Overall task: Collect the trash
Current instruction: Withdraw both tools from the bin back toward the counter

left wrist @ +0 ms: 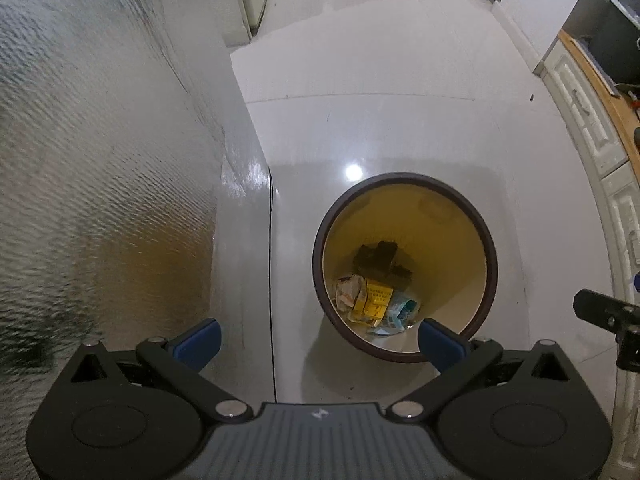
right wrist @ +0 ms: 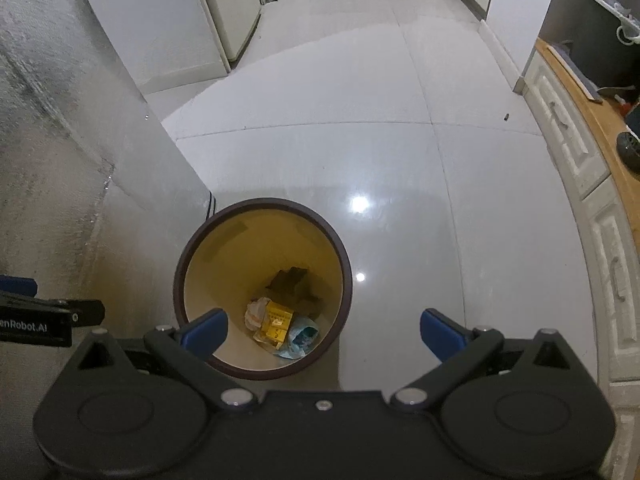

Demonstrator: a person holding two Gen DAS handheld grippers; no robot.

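A: Left wrist view first — what do you see?

B: The left tool (left wrist: 318,340) hangs over the floor (left wrist: 400,120) with its blue pads (left wrist: 198,342) spread wide apart and nothing between them. Below stands a round bin (left wrist: 490,248) with a dark rim and yellow inside, near a grey textured wall (left wrist: 100,160). The trash sits at the bottom of it: a yellow packet (left wrist: 376,300), a crumpled wrapper (left wrist: 350,290), a light blue bag (left wrist: 402,312) and some dark pieces (left wrist: 380,258). The right pad overlaps the bin's near rim in the picture.

A: And the right wrist view?

B: The right tool (right wrist: 324,334) is also spread apart and empty — the bin (right wrist: 344,264) lies under its left pad (right wrist: 204,334). The same yellow packet (right wrist: 276,322), wrapper (right wrist: 256,312) and blue bag (right wrist: 304,336) lie inside. White drawers (right wrist: 568,136) under a wooden tabletop (right wrist: 600,120) run along the right, well apart from the bin
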